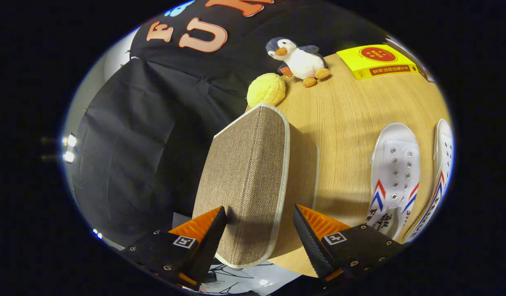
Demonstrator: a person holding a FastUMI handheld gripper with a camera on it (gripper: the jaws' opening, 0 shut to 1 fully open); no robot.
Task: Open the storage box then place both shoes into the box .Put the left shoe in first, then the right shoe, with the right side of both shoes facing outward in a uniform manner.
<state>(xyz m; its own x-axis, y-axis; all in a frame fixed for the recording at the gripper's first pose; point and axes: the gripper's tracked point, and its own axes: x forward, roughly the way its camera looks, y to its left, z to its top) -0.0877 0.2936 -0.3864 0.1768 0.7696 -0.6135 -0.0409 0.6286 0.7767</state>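
**Technician:** While the storage box (253,185) stands closed at the near corner of the table (351,115), where does the gripper (259,230) sit relative to it?

**Supervisor:** Reading left to right: one finger (210,234) is just beside the box's left woven face, the box's near edge with its pale trim lies between the fingers, and the other finger (308,238) stands off to the right with table visible between it and the box. The fingers are spread apart and straddle the box; neither can be confirmed as pressing on it.

**Technician:** Which step applies?

**Supervisor:** By my judgement, the opening step. No interior of the box is visible, so neither shoe can go in yet.

**Technician:** How should it be executed?

**Supervisor:** Locate the lid seam first; from this angle I cannot tell which panel is the lid. Engage the trimmed rim, not the flat fabric, which would likely slip. Close squarely so that both fingers bear evenly. The box is near the table edge, so lift or swing the lid towards the table, not outward, to avoid pushing the box off.

**Technician:** And the shoes?

**Supervisor:** To the right of the box, well apart from it, lie two white shoes: one shoe (394,176) nearer the box, the second shoe (440,172) just beside it. Keep the lid's travel clear of them. Which is the left shoe should be verified before pickup.
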